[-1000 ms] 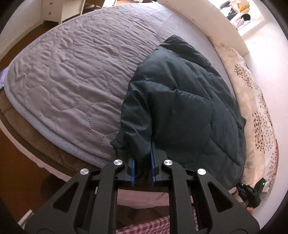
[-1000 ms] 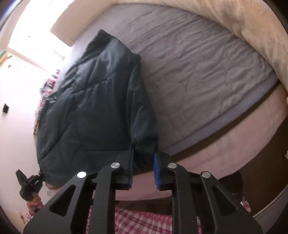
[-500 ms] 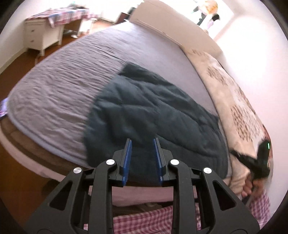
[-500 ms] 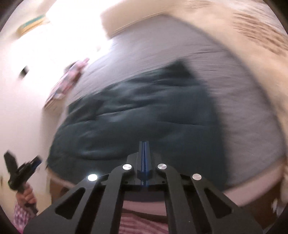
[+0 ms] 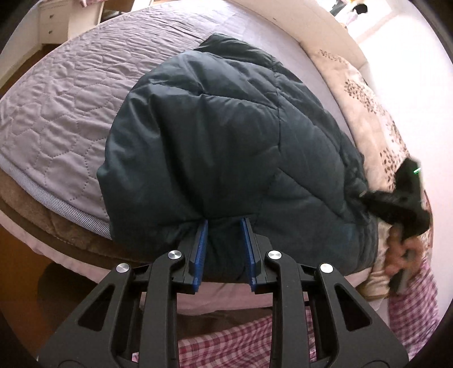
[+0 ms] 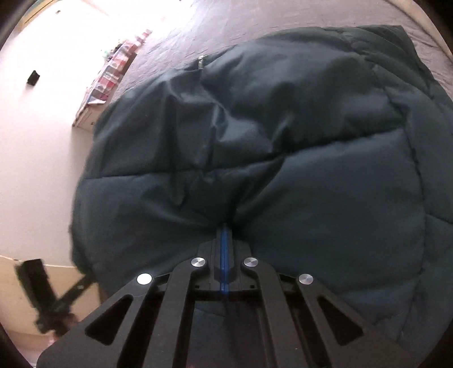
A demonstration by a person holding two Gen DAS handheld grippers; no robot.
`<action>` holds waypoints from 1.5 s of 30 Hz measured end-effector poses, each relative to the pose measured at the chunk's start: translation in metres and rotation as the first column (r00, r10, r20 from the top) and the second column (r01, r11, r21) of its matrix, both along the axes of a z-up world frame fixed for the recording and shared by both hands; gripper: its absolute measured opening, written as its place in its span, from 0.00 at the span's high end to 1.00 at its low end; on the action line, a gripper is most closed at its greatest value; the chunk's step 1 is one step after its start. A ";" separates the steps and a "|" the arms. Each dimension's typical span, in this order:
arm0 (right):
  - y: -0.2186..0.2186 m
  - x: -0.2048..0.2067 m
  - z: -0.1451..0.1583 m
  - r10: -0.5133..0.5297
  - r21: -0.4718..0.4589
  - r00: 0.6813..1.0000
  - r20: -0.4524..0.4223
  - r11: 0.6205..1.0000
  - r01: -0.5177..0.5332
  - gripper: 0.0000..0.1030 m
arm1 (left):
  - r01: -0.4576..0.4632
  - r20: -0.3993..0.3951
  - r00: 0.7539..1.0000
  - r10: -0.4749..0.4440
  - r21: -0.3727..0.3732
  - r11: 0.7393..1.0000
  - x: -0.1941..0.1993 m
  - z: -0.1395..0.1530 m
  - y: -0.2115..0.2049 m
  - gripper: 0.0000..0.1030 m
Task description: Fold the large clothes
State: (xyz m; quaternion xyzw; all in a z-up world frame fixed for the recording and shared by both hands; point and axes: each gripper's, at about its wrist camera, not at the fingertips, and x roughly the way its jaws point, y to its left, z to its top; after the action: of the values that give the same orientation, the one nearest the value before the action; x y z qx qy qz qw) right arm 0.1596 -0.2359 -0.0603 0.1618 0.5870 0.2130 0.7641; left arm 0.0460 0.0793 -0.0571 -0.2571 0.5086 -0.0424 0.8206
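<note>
A dark teal quilted jacket (image 5: 226,127) lies folded on the bed, its near edge hanging over the bed's side. My left gripper (image 5: 223,226) stands open astride that near edge, and a puffy fold bulges between the blue pads (image 5: 201,240). My right gripper (image 6: 225,226) is shut, its tips pushed into the jacket (image 6: 283,141), where creases run together. Whether cloth is pinched there is hidden. The left wrist view shows the right gripper (image 5: 396,203) at the jacket's right edge, in a hand (image 5: 399,249). In the right wrist view the left gripper (image 6: 42,297) is a blur at lower left.
A lilac quilted bedspread (image 5: 56,113) covers the bed to the left of the jacket. A floral cream blanket (image 5: 368,107) runs along the right, by the wall. A white headboard (image 5: 297,28) and a nightstand (image 5: 56,19) stand beyond. Checked cloth (image 5: 226,339) on the person shows below.
Both grippers let go of the jacket's folded-over side. The left opened wider and came back to the near edge. The right shut empty, swung across and now presses into the jacket.
</note>
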 end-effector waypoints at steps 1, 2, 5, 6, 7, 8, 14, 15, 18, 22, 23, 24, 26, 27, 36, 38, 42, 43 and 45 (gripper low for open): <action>-0.001 0.001 0.012 0.004 0.031 0.999 0.036 1.000 -0.006 0.98 | 0.010 0.002 1.000 -0.010 0.007 1.000 -0.001 0.000 -0.001 0.76; -0.002 0.005 0.026 -0.001 0.030 0.997 0.081 1.000 -0.001 0.98 | 0.015 0.003 1.000 -0.015 0.012 1.000 -0.001 0.000 -0.002 0.76; -0.001 0.033 0.047 -0.036 -0.048 0.988 0.148 0.998 0.043 0.98 | 0.021 0.001 1.000 -0.021 0.013 1.000 0.002 0.000 -0.002 0.76; 0.001 0.047 0.045 -0.047 -0.065 0.989 0.139 0.996 0.057 0.98 | 0.017 -0.002 1.000 -0.017 0.006 1.000 0.001 -0.001 -0.001 0.76; 0.002 0.058 0.042 -0.055 -0.067 0.991 0.126 0.996 0.063 0.98 | 0.014 -0.004 1.000 -0.014 0.001 1.000 0.001 -0.001 -0.001 0.76; 0.005 0.074 0.034 -0.056 -0.064 0.994 0.097 0.996 0.062 0.98 | 0.012 -0.006 1.000 -0.012 -0.002 1.000 0.000 -0.002 0.000 0.76; -0.026 0.134 0.018 -0.250 -0.214 0.956 0.152 0.936 0.279 1.00 | 0.015 -0.011 1.000 -0.015 0.003 1.000 0.001 -0.003 0.000 0.76; -0.033 0.134 0.022 -0.293 -0.186 0.943 0.155 0.929 0.319 1.00 | 0.016 -0.012 1.000 -0.016 0.004 1.000 0.001 -0.003 -0.001 0.76; -0.033 0.124 0.032 -0.264 -0.108 0.950 0.166 0.953 0.284 0.98 | 0.023 -0.015 1.000 -0.023 0.001 1.000 0.002 -0.003 0.000 0.76; -0.013 0.096 0.038 -0.098 -0.037 0.985 0.139 0.994 0.104 0.98 | 0.020 -0.016 1.000 -0.020 -0.003 1.000 0.003 -0.004 0.000 0.76; -0.006 0.089 0.036 -0.057 -0.024 0.991 0.124 0.998 0.060 0.98 | 0.020 -0.014 1.000 -0.020 0.001 1.000 0.003 -0.003 -0.001 0.76; -0.001 0.086 0.035 -0.020 -0.011 0.994 0.109 1.000 0.021 0.98 | 0.021 -0.014 1.000 -0.021 0.005 1.000 0.003 -0.004 -0.001 0.76; 0.020 0.081 0.027 0.046 -0.048 0.996 0.081 0.998 -0.043 0.98 | 0.020 -0.014 1.000 -0.020 0.006 1.000 0.002 -0.004 -0.002 0.76; 0.027 0.085 0.020 0.056 -0.090 0.996 0.076 0.995 -0.049 0.98 | 0.019 -0.015 1.000 -0.019 0.005 1.000 0.003 -0.004 -0.002 0.76; 0.071 0.095 -0.028 0.123 -0.347 0.989 0.079 0.934 -0.089 1.00 | 0.014 -0.014 1.000 -0.014 -0.011 1.000 0.000 -0.008 0.001 0.76; 0.059 0.100 -0.026 0.066 -0.268 0.996 0.052 0.962 -0.050 1.00 | 0.014 -0.015 1.000 -0.014 -0.011 1.000 -0.002 -0.008 0.002 0.76; 0.043 0.083 -0.002 0.008 -0.149 0.997 0.074 0.989 0.003 0.96 | 0.007 -0.009 1.000 -0.007 -0.029 1.000 -0.006 -0.006 0.006 0.76; 0.040 0.075 0.007 0.011 -0.126 0.995 0.097 0.992 0.002 0.96 | 0.008 -0.007 1.000 -0.008 -0.031 0.999 -0.006 -0.005 0.007 0.75; 0.035 0.046 0.028 0.035 -0.108 0.989 0.144 0.994 -0.019 0.96 | 0.009 0.000 1.000 -0.009 -0.032 0.999 -0.008 -0.002 0.006 0.72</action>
State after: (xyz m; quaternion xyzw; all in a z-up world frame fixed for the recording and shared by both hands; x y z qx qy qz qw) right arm 0.2058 -0.2013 -0.0320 0.0970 0.5423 0.2031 0.8095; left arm 0.0378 0.0856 -0.0592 -0.2680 0.5092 -0.0543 0.8160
